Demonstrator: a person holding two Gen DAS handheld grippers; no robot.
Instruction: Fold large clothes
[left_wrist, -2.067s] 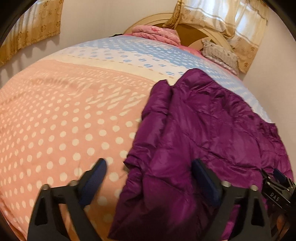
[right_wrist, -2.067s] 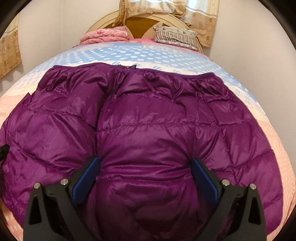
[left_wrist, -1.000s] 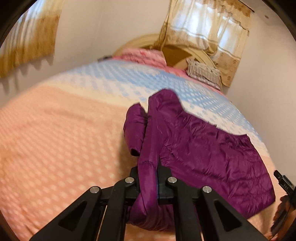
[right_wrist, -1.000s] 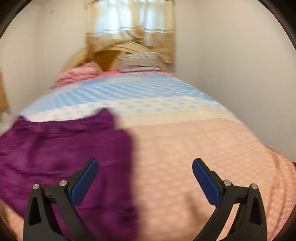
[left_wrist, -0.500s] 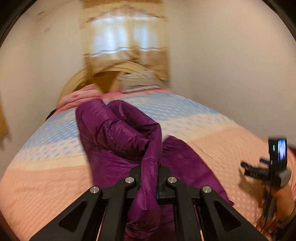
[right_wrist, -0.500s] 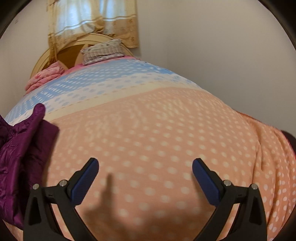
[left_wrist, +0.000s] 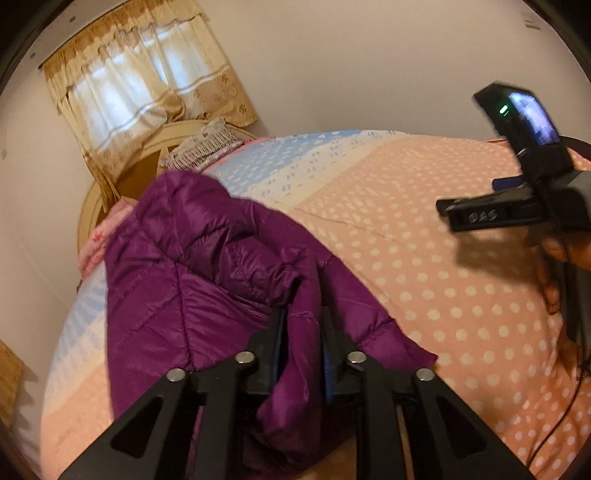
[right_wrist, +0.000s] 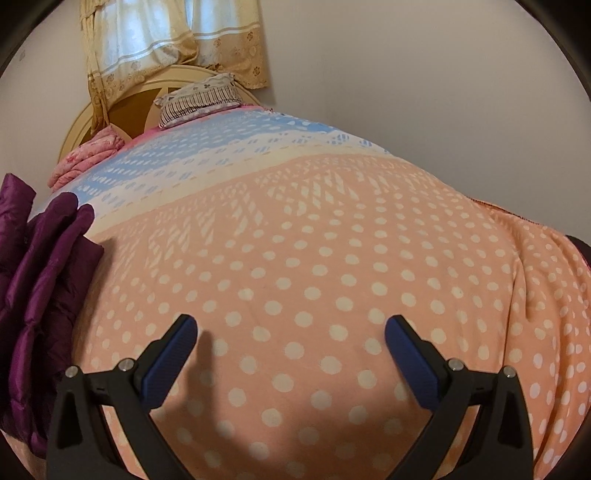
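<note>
1. On the bed (left_wrist: 424, 229), toward its left half as the left wrist view shows it, lies the purple down jacket (left_wrist: 177, 295), bunched and partly doubled over itself.
2. Left hand-held gripper (left_wrist: 301, 332): jaws narrow and opening, with a fold of the jacket's edge between them; the blue pads sit right against the fabric on both sides, so it reads as still pinched.
3. Beyond the left gripper the jacket rises in a hump, quilted panels up, one flap spread flat on the bed toward the right.
4. Right hand-held gripper (right_wrist: 291, 332): jaws wide apart, nothing between them, hovering over bare bedspread well to the right of the jacket.
5. In the right wrist view the jacket (right_wrist: 40, 280) shows only at the left edge, lying on the bed, apart from the right gripper.
6. In the left wrist view the right gripper (left_wrist: 491, 210) sits at the right edge above the bed, a lit screen on its top, a hand (left_wrist: 557, 254) behind it.
7. Bedspread: peach with white dots near the jacket, cream then blue bands beyond it.
8. Past the jacket at the head of the bed: striped pillow (right_wrist: 201, 98), folded pink blanket (right_wrist: 90, 155), rounded headboard (right_wrist: 122, 110), curtain (right_wrist: 166, 33) above.
</note>
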